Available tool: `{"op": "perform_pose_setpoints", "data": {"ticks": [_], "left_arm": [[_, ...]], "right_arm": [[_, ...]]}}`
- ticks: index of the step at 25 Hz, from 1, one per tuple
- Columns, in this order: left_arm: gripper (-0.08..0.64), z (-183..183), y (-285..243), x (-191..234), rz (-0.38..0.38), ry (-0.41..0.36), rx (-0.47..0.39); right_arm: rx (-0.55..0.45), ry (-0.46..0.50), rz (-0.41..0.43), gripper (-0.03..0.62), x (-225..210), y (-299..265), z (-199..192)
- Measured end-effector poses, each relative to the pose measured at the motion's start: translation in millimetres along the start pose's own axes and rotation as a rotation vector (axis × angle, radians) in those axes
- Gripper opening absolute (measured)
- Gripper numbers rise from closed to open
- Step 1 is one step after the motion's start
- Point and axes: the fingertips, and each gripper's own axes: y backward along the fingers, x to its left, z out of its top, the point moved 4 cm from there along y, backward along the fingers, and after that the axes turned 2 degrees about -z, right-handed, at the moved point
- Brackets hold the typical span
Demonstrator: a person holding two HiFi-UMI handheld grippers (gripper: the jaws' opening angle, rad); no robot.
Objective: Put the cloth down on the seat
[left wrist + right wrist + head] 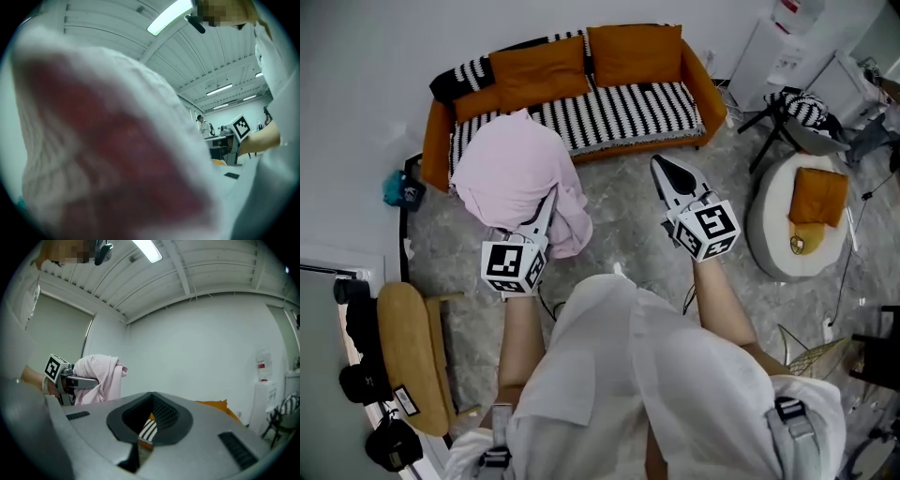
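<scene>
A pale pink cloth [511, 173] hangs bunched over my left gripper [550, 200], which is shut on it; the fabric hides the jaw tips. It is held above the floor, just in front of the left end of the orange sofa's black-and-white striped seat [628, 111]. The cloth [108, 154] fills the left gripper view as a blur. In the right gripper view the cloth [99, 373] drapes over the left gripper [89, 380]. My right gripper [661, 167] is shut with nothing in it, level with the left one and pointing at the sofa; its closed jaws [151, 401] show only a slit.
Two orange cushions [581, 61] lean on the sofa back. A round white pouffe [773, 230] with an orange cushion stands at the right, a black stand with a striped cloth [797, 108] behind it. A wooden stool [412, 356] is at the near left.
</scene>
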Motion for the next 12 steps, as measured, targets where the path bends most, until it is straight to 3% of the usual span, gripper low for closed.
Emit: {"op": "perform_pose_setpoints", "data": {"ticks": [12], "left_arm": [[0.202,-8.4,-10.1,-13.0,0.024,0.014,0.016]], "right_arm": [[0.003,-0.031,-0.024,0.012,-21.6,11.2,-10.9]]}}
